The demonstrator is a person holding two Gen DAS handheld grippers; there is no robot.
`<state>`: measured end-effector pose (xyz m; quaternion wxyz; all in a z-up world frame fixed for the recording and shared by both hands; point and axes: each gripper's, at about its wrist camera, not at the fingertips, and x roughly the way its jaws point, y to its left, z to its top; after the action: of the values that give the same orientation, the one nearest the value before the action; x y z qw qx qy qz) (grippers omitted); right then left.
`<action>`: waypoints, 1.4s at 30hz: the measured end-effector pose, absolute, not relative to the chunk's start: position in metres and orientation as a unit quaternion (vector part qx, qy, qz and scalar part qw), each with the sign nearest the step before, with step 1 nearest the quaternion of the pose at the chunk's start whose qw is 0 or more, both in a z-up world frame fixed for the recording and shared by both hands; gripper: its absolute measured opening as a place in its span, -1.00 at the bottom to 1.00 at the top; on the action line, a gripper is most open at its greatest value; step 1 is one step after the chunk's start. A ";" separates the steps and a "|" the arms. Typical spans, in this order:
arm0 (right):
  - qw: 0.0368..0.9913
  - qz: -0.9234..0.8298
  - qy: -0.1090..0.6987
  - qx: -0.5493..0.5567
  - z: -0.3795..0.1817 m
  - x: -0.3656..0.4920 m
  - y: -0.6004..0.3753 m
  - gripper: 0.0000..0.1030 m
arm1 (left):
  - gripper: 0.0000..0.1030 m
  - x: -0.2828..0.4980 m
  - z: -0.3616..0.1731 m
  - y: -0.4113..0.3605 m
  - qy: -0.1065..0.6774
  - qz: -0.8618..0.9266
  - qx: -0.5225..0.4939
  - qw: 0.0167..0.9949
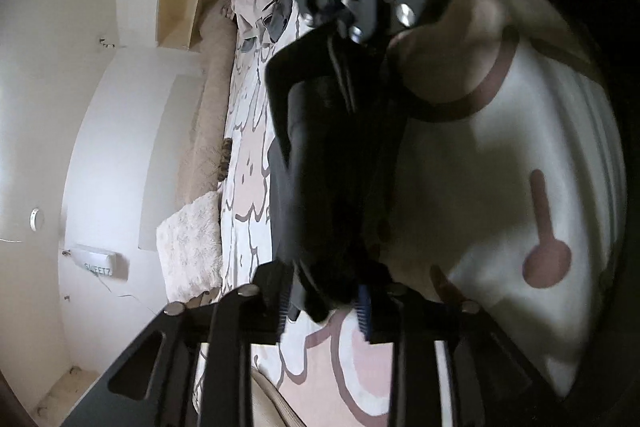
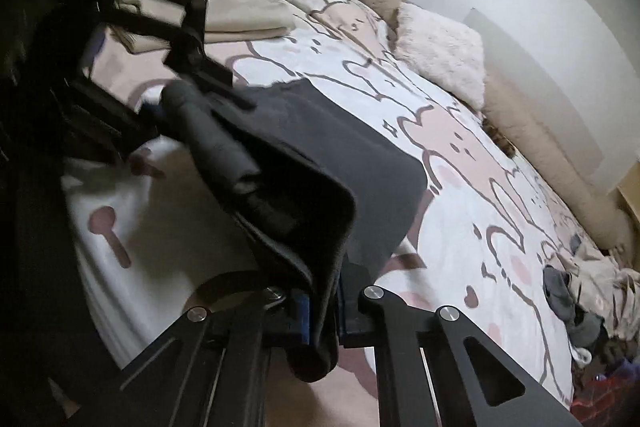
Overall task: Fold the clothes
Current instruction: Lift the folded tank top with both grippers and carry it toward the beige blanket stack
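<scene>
A dark grey garment (image 2: 320,155) hangs stretched between my two grippers above the bed (image 2: 460,163). My left gripper (image 1: 324,311) is shut on one end of the garment (image 1: 328,155). My right gripper (image 2: 320,315) is shut on the other end, with cloth bunched between its blue pads. In the left wrist view the right gripper (image 1: 340,23) shows at the top, clamped on the far end. In the right wrist view the left gripper (image 2: 188,75) shows at the upper left, blurred. The lower part of the garment rests on the bedcover.
The bed has a white and pink patterned cover. Folded beige clothes (image 2: 240,11) lie at one end. A loose pile of unfolded clothes (image 2: 584,291) lies at the other end. A fluffy pink pillow (image 2: 440,59) and a beige bolster (image 2: 560,163) lie along the wall.
</scene>
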<state>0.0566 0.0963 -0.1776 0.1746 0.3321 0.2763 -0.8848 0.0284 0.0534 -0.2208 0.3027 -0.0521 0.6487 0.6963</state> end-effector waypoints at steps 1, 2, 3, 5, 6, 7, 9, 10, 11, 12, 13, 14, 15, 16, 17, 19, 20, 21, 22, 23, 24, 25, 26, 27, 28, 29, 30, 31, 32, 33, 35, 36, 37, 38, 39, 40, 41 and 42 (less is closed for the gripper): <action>0.179 -0.884 0.276 0.333 -0.175 0.056 0.097 -0.83 | -0.52 0.028 -0.216 0.052 0.639 0.704 -0.064 0.303; 0.183 -0.883 0.275 0.333 -0.171 0.054 0.096 -0.83 | -0.78 0.026 -0.211 0.051 0.626 0.715 -0.077 0.303; 0.188 -0.883 0.273 0.334 -0.164 0.052 0.097 -0.85 | -0.77 0.022 -0.201 0.051 0.602 0.732 -0.094 0.304; 0.196 -0.882 0.268 0.335 -0.150 0.048 0.097 -0.87 | -0.78 0.013 -0.179 0.049 0.552 0.767 -0.127 0.303; 0.201 -0.881 0.266 0.335 -0.144 0.046 0.097 -0.88 | -0.78 0.006 -0.165 0.045 0.520 0.787 -0.142 0.299; 0.208 -0.880 0.262 0.336 -0.134 0.042 0.097 -0.88 | -0.78 -0.001 -0.153 0.040 0.493 0.804 -0.154 0.295; 0.224 -0.879 0.254 0.337 -0.108 0.029 0.093 -0.88 | -0.78 -0.016 -0.125 0.026 0.429 0.840 -0.176 0.283; 0.230 -0.879 0.253 0.333 -0.096 0.024 0.090 -0.88 | -0.78 -0.022 -0.112 0.018 0.402 0.854 -0.182 0.276; 0.235 -0.879 0.254 0.327 -0.082 0.016 0.086 -0.88 | -0.78 -0.028 -0.099 0.009 0.374 0.868 -0.187 0.268; 0.240 -0.880 0.257 0.318 -0.066 0.007 0.080 -0.88 | -0.78 -0.033 -0.085 -0.002 0.346 0.881 -0.191 0.259; 0.246 -0.881 0.260 0.308 -0.050 -0.002 0.072 -0.88 | -0.78 -0.037 -0.074 -0.013 0.324 0.892 -0.193 0.250; 0.252 -0.882 0.264 0.298 -0.035 -0.010 0.063 -0.88 | -0.78 -0.040 -0.062 -0.024 0.302 0.901 -0.194 0.242; 0.257 -0.883 0.267 0.288 -0.021 -0.018 0.054 -0.88 | -0.78 -0.043 -0.051 -0.037 0.285 0.910 -0.195 0.232; 0.264 -0.883 0.269 0.280 -0.009 -0.026 0.043 -0.88 | -0.78 -0.046 -0.040 -0.051 0.267 0.917 -0.195 0.221; 0.271 -0.883 0.271 0.273 0.002 -0.034 0.030 -0.88 | -0.78 -0.049 -0.028 -0.068 0.251 0.925 -0.196 0.208; 0.285 -0.882 0.273 0.259 0.023 -0.051 0.004 -0.88 | -0.78 -0.055 -0.010 -0.099 0.228 0.934 -0.200 0.186; 0.292 -0.881 0.273 0.253 0.032 -0.059 -0.012 -0.88 | -0.78 -0.059 -0.002 -0.115 0.217 0.939 -0.202 0.176; 0.298 -0.881 0.272 0.247 0.039 -0.066 -0.026 -0.88 | -0.78 -0.065 0.005 -0.129 0.209 0.941 -0.206 0.166; 0.302 -0.882 0.269 0.242 0.044 -0.073 -0.041 -0.88 | -0.78 -0.072 0.011 -0.144 0.201 0.944 -0.209 0.157; 0.307 -0.883 0.266 0.237 0.050 -0.079 -0.055 -0.88 | -0.78 -0.080 0.017 -0.158 0.193 0.947 -0.212 0.147; 0.309 -0.884 0.264 0.232 0.054 -0.085 -0.067 -0.88 | -0.78 -0.088 0.022 -0.173 0.184 0.949 -0.215 0.138; 0.310 -0.885 0.263 0.227 0.057 -0.092 -0.078 -0.88 | -0.78 -0.096 0.027 -0.188 0.175 0.952 -0.217 0.129; 0.309 -0.886 0.262 0.224 0.060 -0.100 -0.089 -0.88 | -0.78 -0.106 0.031 -0.200 0.168 0.954 -0.219 0.120; 0.307 -0.888 0.260 0.222 0.062 -0.110 -0.100 -0.88 | -0.78 -0.119 0.034 -0.205 0.167 0.955 -0.218 0.110; 0.305 -0.890 0.259 0.220 0.064 -0.119 -0.111 -0.88 | -0.78 -0.132 0.038 -0.210 0.166 0.957 -0.216 0.101; 0.303 -0.892 0.257 0.217 0.066 -0.129 -0.121 -0.88 | -0.78 -0.144 0.041 -0.215 0.165 0.958 -0.215 0.092; 0.301 -0.894 0.254 0.214 0.068 -0.139 -0.131 -0.88 | -0.78 -0.151 0.043 -0.219 0.163 0.959 -0.213 0.087; 0.299 -0.896 0.250 0.211 0.070 -0.148 -0.138 -0.88 | -0.78 -0.161 0.042 -0.216 0.163 0.960 -0.211 0.084; 0.299 -0.899 0.245 0.208 0.072 -0.157 -0.145 -0.88 | -0.78 -0.171 0.045 -0.222 0.164 0.961 -0.207 0.080; 0.297 -0.901 0.240 0.205 0.073 -0.165 -0.150 -0.88 | -0.78 -0.175 0.043 -0.224 0.170 0.961 -0.202 0.078; 0.293 -0.906 0.233 0.198 0.071 -0.178 -0.157 -0.88 | -0.78 -0.182 0.039 -0.229 0.184 0.961 -0.192 0.074; 0.291 -0.908 0.231 0.195 0.069 -0.184 -0.160 -0.88 | -0.77 -0.182 0.030 -0.229 0.199 0.958 -0.191 0.077; 0.292 -0.908 0.228 0.195 0.064 -0.187 -0.162 -0.88 | -0.74 -0.181 0.017 -0.229 0.217 0.953 -0.197 0.080; 0.295 -0.907 0.225 0.198 0.056 -0.188 -0.163 -0.88 | -0.74 -0.179 0.005 -0.229 0.235 0.947 -0.203 0.083; 0.300 -0.904 0.226 0.203 0.044 -0.185 -0.163 -0.88 | -0.73 -0.175 -0.008 -0.229 0.253 0.940 -0.210 0.087; 0.306 -0.900 0.232 0.208 0.028 -0.179 -0.164 -0.88 | -0.73 -0.165 -0.024 -0.229 0.271 0.932 -0.220 0.091; 0.315 -0.893 0.241 0.214 0.007 -0.169 -0.165 -0.88 | -0.73 -0.155 -0.039 -0.230 0.290 0.924 -0.230 0.095; 0.327 -0.883 0.251 0.222 -0.017 -0.157 -0.168 -0.88 | -0.73 -0.146 -0.054 -0.230 0.308 0.915 -0.240 0.100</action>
<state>-0.1574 -0.1677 -0.0174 0.3274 0.2221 0.2513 -0.8834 -0.1455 -0.2304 -0.0539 0.0996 -0.2404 0.3085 0.9150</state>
